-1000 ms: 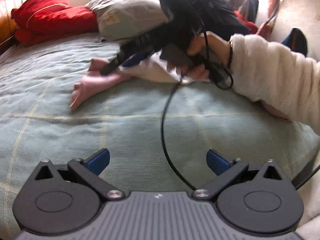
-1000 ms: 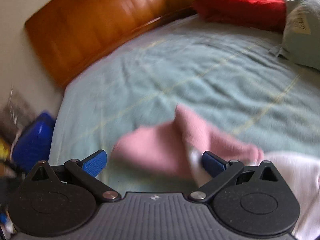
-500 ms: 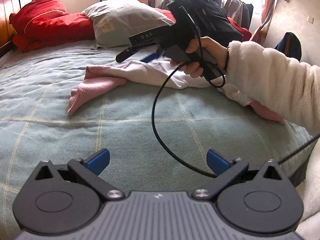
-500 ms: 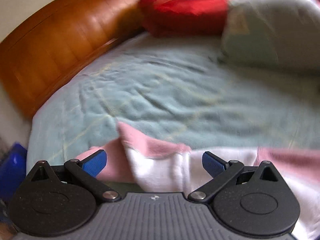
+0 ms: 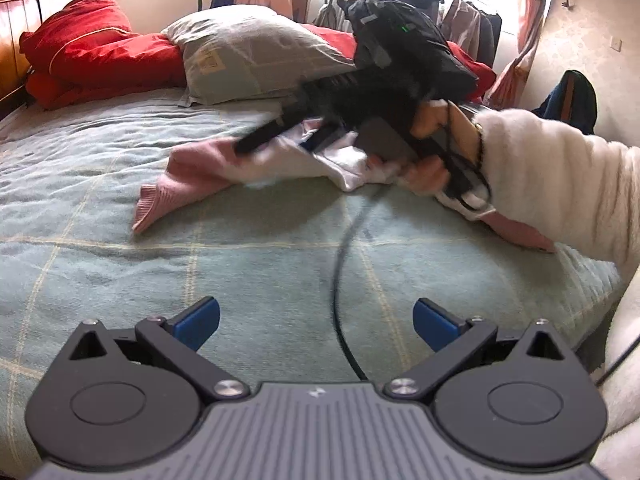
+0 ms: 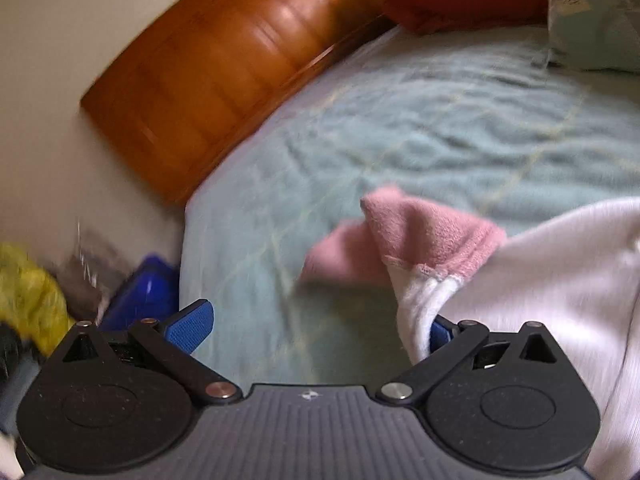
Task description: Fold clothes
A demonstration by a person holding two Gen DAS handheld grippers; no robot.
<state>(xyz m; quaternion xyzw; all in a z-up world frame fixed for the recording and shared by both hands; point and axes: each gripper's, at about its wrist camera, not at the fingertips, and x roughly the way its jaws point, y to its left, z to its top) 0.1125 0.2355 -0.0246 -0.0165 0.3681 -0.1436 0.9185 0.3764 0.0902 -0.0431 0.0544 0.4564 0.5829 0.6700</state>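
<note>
From the left wrist view, the left gripper [image 5: 316, 322] hung with its blue-padded fingers spread wide and nothing between them, low over the pale green checked bedspread [image 5: 248, 272]. Across the bed lay the task's thing — a crumpled pink and white fleece garment [image 5: 208, 172], one pink sleeve trailing toward the camera. The right gripper [image 5: 272, 136], black and blurred, pressed down onto the white part of it, gripped by a hand [image 5: 430, 152] in a cream fluffy sleeve [image 5: 560, 188]. A black cable [image 5: 340, 272] looped over the bedspread between the two tools; it looked likely to snag a fold or drag the cloth if the right tool swept across. A grey-green pillow [image 5: 256, 52] and red cushions [image 5: 96, 56] sat at the head of the bed. No basket or box showed here.

In the right wrist view the image was smeared. The right gripper's fingers stood apart — the left blue pad bare, the right pad tucked under the white hem of the garment [image 6: 540, 280], so nothing was pinched. A close from there would probably catch only a thin edge, or several bunched layers, and the fold would come out crooked. Beyond the mattress edge, by the wooden bed frame [image 6: 224, 80], stood a blue container [image 6: 144, 300]; its contents could not be made out.
</note>
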